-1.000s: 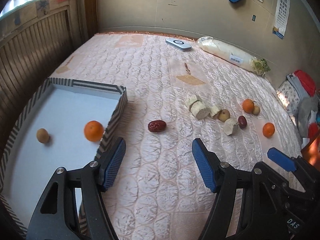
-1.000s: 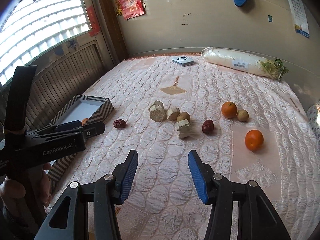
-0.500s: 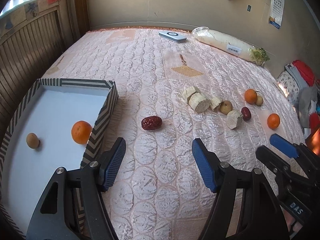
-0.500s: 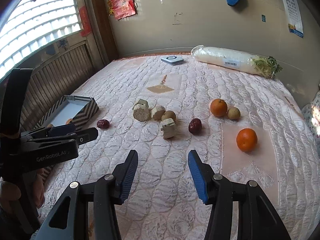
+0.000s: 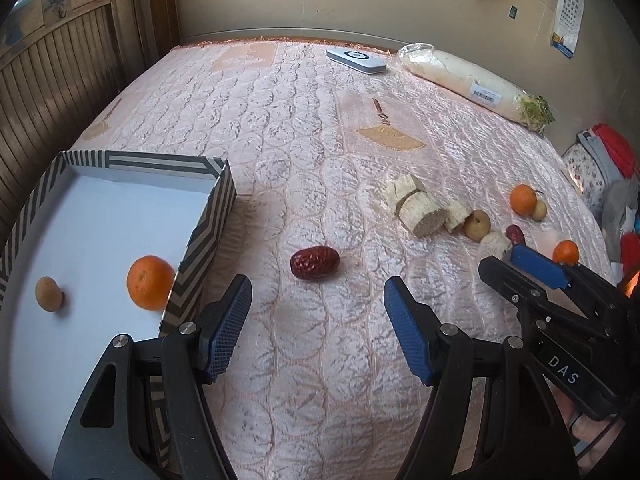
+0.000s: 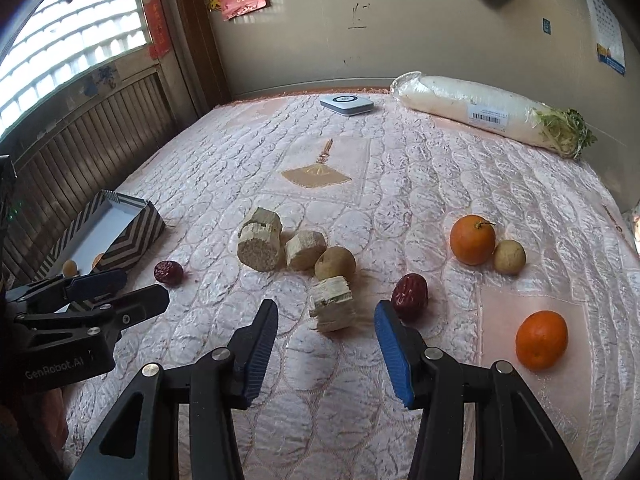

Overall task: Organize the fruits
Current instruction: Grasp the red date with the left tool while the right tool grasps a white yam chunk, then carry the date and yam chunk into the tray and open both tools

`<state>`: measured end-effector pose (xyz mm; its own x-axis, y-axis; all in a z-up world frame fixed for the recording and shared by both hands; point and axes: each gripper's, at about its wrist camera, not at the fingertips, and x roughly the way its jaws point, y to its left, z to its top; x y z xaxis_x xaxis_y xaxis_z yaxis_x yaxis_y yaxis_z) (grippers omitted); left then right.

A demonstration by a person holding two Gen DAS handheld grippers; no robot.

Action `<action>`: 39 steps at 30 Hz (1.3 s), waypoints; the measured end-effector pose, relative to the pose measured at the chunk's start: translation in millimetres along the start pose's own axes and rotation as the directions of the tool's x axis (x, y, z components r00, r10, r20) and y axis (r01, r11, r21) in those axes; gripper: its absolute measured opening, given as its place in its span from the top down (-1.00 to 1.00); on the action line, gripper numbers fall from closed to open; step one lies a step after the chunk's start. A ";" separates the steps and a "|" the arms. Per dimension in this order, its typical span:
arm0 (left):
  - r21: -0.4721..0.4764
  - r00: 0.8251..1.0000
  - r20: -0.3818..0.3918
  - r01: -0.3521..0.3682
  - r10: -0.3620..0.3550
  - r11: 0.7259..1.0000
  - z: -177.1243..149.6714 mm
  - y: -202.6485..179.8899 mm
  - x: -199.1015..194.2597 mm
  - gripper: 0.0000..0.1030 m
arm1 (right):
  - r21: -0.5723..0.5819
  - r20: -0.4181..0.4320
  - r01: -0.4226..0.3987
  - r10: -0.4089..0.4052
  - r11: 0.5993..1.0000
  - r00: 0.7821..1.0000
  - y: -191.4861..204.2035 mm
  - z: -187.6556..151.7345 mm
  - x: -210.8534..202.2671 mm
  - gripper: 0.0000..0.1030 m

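My left gripper is open and empty, just short of a red date on the quilt. To its left a striped box holds an orange and a small brown fruit. My right gripper is open and empty, close to a pale cut chunk, with a second red date at its right finger. Two oranges, brown fruits and more pale chunks lie beyond.
A wrapped white radish and a flat white device lie at the far edge by the wall. A wooden slatted panel runs along the left. Bags and clothes sit off the right edge.
Both grippers have moved forward and lower toward the fruit. The left one has swung right, away from the box and toward the date. Both stay open.
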<state>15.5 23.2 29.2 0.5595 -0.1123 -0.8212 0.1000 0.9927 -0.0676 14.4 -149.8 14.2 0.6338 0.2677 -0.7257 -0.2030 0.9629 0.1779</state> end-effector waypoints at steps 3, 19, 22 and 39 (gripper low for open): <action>0.009 1.000 -0.004 -0.018 0.018 1.000 3.2 -2.0 6.3 -0.35 | -0.007 -0.015 0.007 -0.007 1.000 1.000 -0.6 -0.3 6.1 0.42; -0.001 1.000 0.014 0.005 -0.005 1.000 -5.2 1.8 6.7 0.49 | 0.028 0.001 -0.010 0.010 1.000 1.000 -1.9 -8.8 -3.8 0.58; -0.006 1.000 0.026 0.017 -0.017 1.000 -8.3 2.7 -5.3 0.49 | 0.041 0.008 -0.019 0.019 0.999 1.000 -1.1 -13.5 -11.5 0.58; -0.011 0.994 0.103 -0.036 0.037 0.999 -24.2 21.8 -57.9 0.49 | -0.007 0.057 -0.051 0.051 0.999 0.997 38.6 -20.1 -51.5 0.58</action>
<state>-34.6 52.4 61.6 0.6443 -0.0797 -0.7606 0.0710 0.9965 -0.0442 -41.0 -127.1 45.1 0.6642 0.3183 -0.6764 -0.2403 0.9477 0.2100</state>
